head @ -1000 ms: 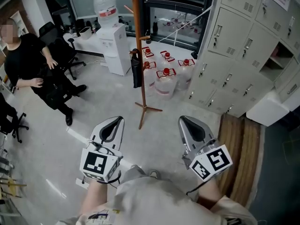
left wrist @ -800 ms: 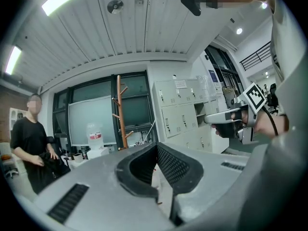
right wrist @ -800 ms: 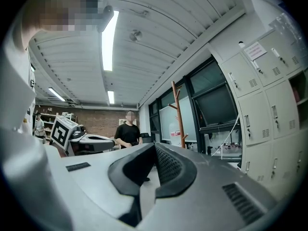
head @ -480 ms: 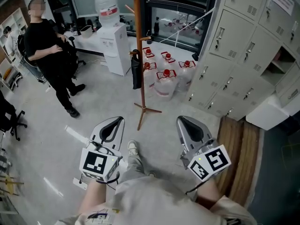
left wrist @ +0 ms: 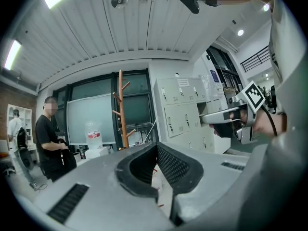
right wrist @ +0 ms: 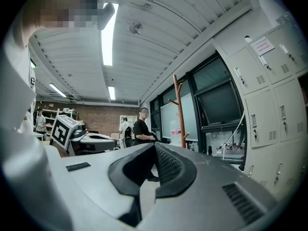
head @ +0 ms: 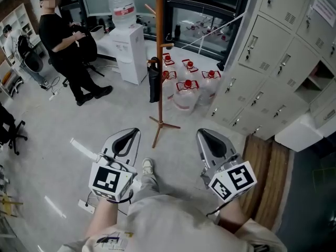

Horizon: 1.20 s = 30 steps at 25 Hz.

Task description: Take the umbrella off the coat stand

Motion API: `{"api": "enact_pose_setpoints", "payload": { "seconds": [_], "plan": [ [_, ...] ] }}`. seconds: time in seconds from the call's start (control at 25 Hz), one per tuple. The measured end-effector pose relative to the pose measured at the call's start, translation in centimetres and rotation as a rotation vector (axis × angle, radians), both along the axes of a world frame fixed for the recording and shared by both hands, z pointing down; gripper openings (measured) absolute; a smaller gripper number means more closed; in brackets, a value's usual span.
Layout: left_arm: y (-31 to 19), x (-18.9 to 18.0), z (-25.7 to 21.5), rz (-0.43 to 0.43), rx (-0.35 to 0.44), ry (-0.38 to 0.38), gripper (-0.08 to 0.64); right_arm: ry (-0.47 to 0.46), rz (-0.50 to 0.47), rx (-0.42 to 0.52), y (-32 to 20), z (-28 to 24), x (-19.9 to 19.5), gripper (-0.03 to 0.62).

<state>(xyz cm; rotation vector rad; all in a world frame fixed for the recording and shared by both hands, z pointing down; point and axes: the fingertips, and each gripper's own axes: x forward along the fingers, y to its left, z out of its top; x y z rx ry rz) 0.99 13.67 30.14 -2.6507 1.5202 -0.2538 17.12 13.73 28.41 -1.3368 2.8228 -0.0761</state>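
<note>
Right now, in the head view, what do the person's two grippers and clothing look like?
Both the left gripper and the right gripper are silver-grey tapering shells with black lining round a loop-shaped opening. Each carries a white cube printed with black square markers. A thin black cable trails by the right one. The person wears a pale beige top.

We have bare floor point(head: 105, 114) open at centre left of the head view, running straight up to the coat stand point(head: 159, 62). To the right of its base, water jugs point(head: 185, 92) crowd the way, and lockers point(head: 273, 62) wall off the right side. A water dispenser point(head: 128, 49) stands just left behind the stand, and a person in black point(head: 68, 51) stands at upper left.
</note>
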Motion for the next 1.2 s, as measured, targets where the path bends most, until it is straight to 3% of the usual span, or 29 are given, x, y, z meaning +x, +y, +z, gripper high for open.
{"api": "enact_pose_setpoints", "payload": {
  "seconds": [0.64, 1.2],
  "plan": [
    [-10.0, -3.2, 1.1, 0.019, -0.028, 0.012, 0.008, 0.014, -0.001, -0.031, -10.0, 1.0, -3.7, 0.008],
    [-23.3, -9.1, 0.6, 0.084, -0.049, 0.028, 0.008, 0.046, 0.065, -0.059, -22.2, 0.3, -9.6, 0.008]
  ]
}}
